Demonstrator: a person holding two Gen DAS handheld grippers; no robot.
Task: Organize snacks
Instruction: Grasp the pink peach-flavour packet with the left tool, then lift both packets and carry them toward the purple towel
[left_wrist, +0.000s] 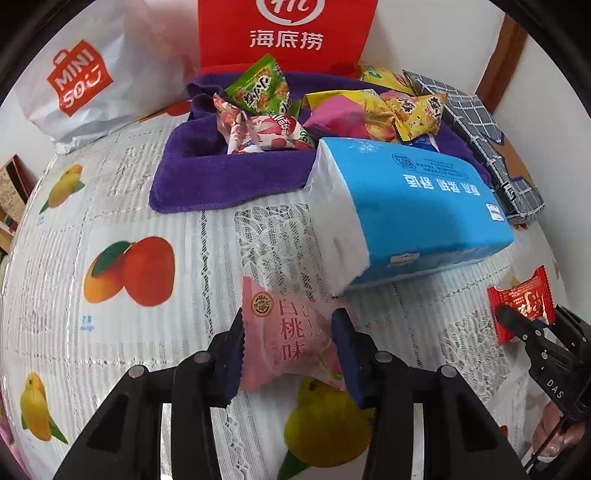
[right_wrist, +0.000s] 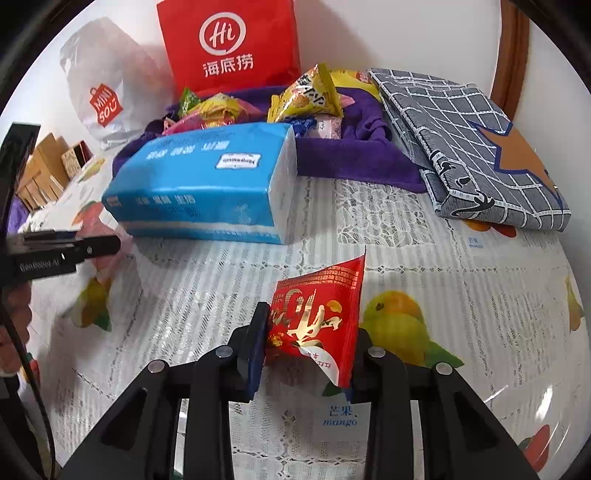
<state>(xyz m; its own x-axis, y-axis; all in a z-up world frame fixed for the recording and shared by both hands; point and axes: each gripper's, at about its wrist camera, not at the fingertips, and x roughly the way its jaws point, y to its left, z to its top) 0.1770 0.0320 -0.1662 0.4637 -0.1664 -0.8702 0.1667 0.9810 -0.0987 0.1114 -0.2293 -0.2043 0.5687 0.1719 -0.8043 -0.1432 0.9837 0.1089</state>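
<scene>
My left gripper (left_wrist: 288, 350) is shut on a pink peach snack packet (left_wrist: 291, 339) and holds it just above the tablecloth. My right gripper (right_wrist: 310, 339) is shut on a red snack packet (right_wrist: 317, 317); it also shows at the right edge of the left wrist view (left_wrist: 521, 306). A purple towel (left_wrist: 207, 166) lies at the back with several snack packets (left_wrist: 266, 107) piled on it, also in the right wrist view (right_wrist: 306, 99). The left gripper shows at the left edge of the right wrist view (right_wrist: 92, 247).
A blue tissue pack (left_wrist: 413, 206) lies between the grippers and the towel, also in the right wrist view (right_wrist: 207, 181). A folded grey checked cloth (right_wrist: 476, 147) lies at the right. A red Haidilao bag (right_wrist: 229, 40) and a white Miniso bag (left_wrist: 85, 81) stand at the back wall.
</scene>
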